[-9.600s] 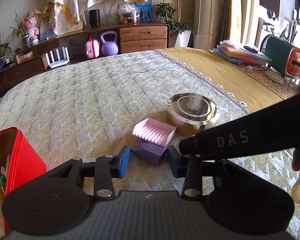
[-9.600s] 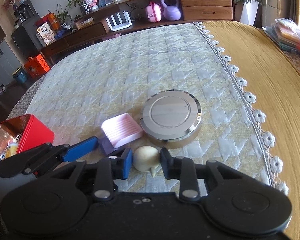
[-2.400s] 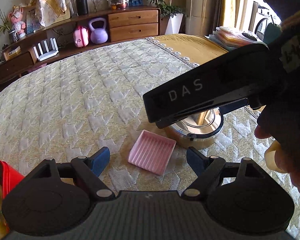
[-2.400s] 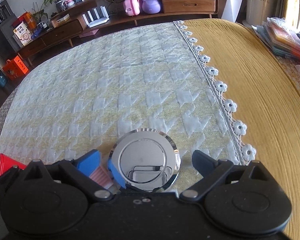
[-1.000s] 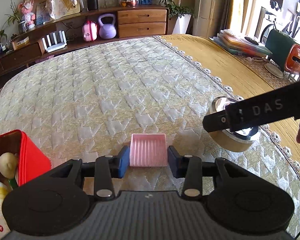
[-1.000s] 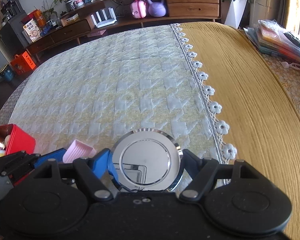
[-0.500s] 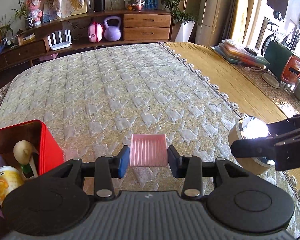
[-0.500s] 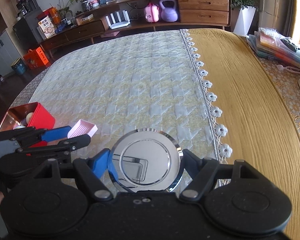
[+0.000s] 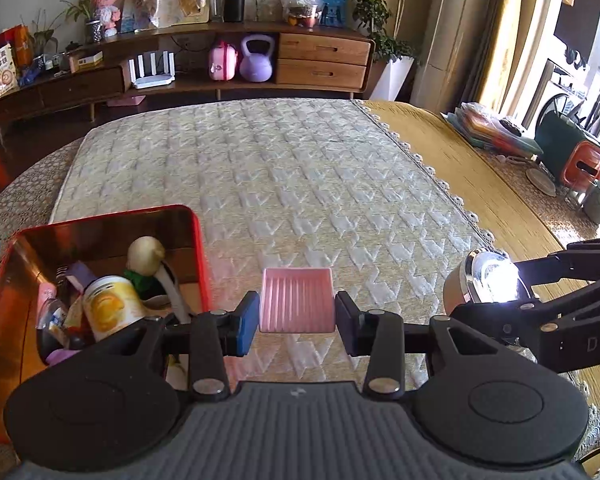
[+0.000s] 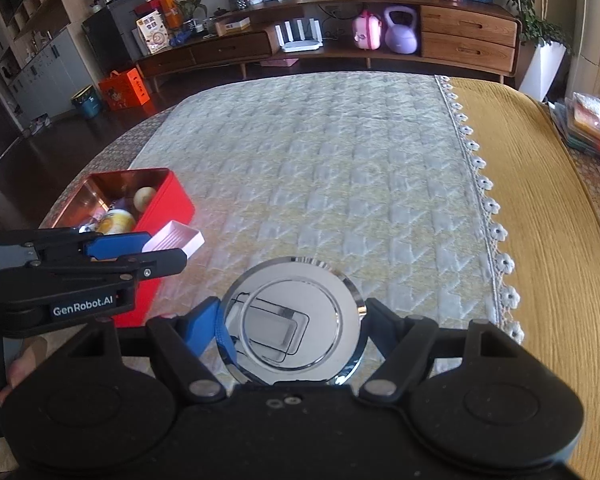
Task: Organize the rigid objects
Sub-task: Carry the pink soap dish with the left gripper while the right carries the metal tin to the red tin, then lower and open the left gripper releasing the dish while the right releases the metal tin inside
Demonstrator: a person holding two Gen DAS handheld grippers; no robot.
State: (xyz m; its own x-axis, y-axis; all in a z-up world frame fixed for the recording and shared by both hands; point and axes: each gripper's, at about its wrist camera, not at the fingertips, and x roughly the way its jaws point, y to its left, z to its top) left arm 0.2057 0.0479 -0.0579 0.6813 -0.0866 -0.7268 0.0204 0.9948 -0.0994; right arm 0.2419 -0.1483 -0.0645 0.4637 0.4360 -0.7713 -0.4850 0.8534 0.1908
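At the lower left of my left wrist view sits the red tin box [image 9: 196, 248], open at the top and well filled: a pale onion-shaped bulb [image 9: 145, 254] rests near its far wall, a yellow-labelled can [image 9: 114, 308] stands just in front of that, and a jumble of smaller things I cannot name lies around them. From my right wrist view the same box [image 10: 172, 196] shows at the middle left, on the quilted bed cover [image 10: 332, 184].

My left gripper [image 9: 296, 322] has its jaws drawn in narrow on the pink ridged soap tray [image 9: 297, 300], one pad pressed to each side. The tray is in the lower centre of the frame, lifted above the cover, just right of the box's near corner.

My right gripper [image 10: 296, 334] has its jaws spread fairly wide and clamped on the round chrome-topped disc [image 10: 296, 320], which fills the gap between them at the lower centre. In the left view that disc [image 9: 482, 280] glints at the right edge.

The left gripper's side reads "GenRobot.AI"; the right one shows the letters "DA", cut off by the frame's edge.
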